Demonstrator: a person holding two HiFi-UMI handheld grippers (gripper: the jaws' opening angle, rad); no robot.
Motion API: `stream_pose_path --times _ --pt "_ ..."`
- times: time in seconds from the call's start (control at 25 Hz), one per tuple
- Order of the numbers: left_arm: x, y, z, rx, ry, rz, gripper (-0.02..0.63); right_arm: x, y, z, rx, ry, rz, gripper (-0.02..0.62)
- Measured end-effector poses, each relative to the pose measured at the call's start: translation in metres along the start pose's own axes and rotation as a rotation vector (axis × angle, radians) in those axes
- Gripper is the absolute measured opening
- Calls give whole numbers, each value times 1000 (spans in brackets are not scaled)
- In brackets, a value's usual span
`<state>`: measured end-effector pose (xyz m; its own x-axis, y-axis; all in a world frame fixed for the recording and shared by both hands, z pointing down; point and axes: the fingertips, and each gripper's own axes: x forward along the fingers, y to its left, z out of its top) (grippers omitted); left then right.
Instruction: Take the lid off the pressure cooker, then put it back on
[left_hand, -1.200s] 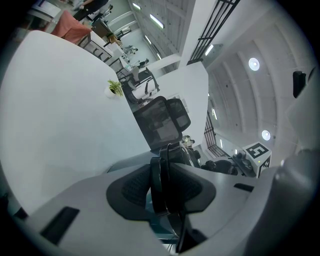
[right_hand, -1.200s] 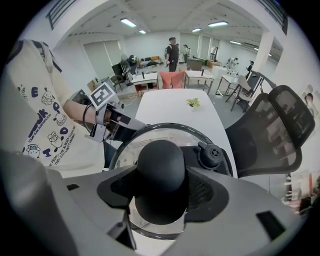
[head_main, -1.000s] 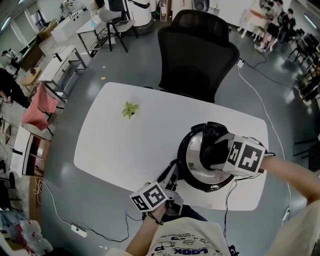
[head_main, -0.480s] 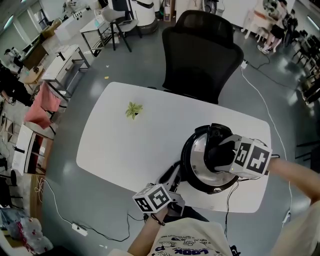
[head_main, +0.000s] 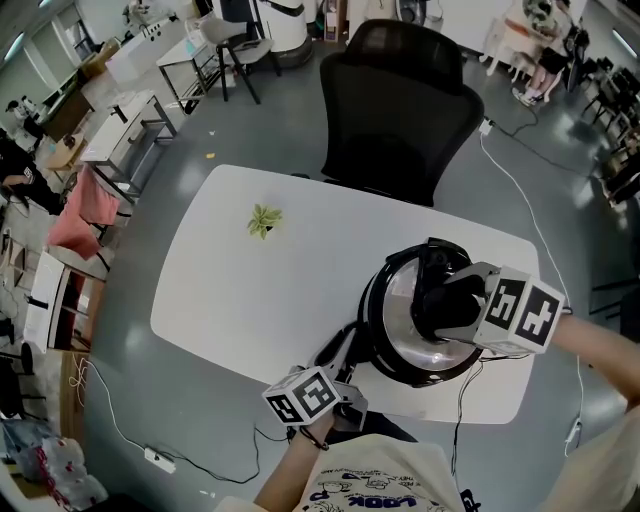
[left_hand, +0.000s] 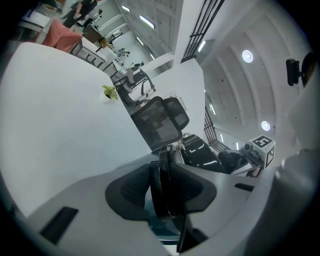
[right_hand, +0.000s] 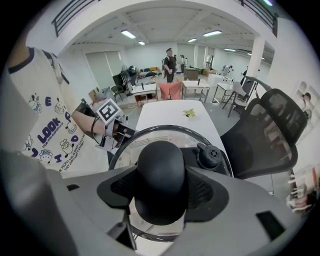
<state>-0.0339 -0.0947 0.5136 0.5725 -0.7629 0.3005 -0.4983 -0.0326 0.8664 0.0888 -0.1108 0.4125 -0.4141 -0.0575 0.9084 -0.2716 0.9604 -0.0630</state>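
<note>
On the table (head_main: 240, 290), handle (head_main: 333, 350) points toward person, left gripper (head_main: 346, 372) clamping it; right gripper (head_main: 442, 304) clamps knob (right_hand: 161, 172).

White table (head_main: 250, 290); black pressure cooker (head_main: 368, 322) with shiny silver lid (head_main: 395, 325) and black knob (right_hand: 161, 175); small green plant (head_main: 264, 219); black chair (head_main: 395, 110).

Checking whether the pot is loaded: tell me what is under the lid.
The right gripper clamps the lid's knob. Under the glass lid sits the black cooker; only shiny reflections show through, so any contents are hidden. The left gripper holds its handle.
</note>
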Motion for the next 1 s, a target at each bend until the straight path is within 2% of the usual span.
stream_pose_path --times 0.2,0.36,0.64,1.0 --pt "0 1 0 6 1 8 140 -24 -13 -2 74 -46 -41 295" --pt "1 1 0 25 1 27 143 -40 -23 -20 128 -41 -90 295" --pt "3 4 0 50 -21 66 144 -62 -25 -71 264 -30 -154 295" --pt "3 2 -2 90 -50 132 147 -91 1 -148 437 -46 -216 295"
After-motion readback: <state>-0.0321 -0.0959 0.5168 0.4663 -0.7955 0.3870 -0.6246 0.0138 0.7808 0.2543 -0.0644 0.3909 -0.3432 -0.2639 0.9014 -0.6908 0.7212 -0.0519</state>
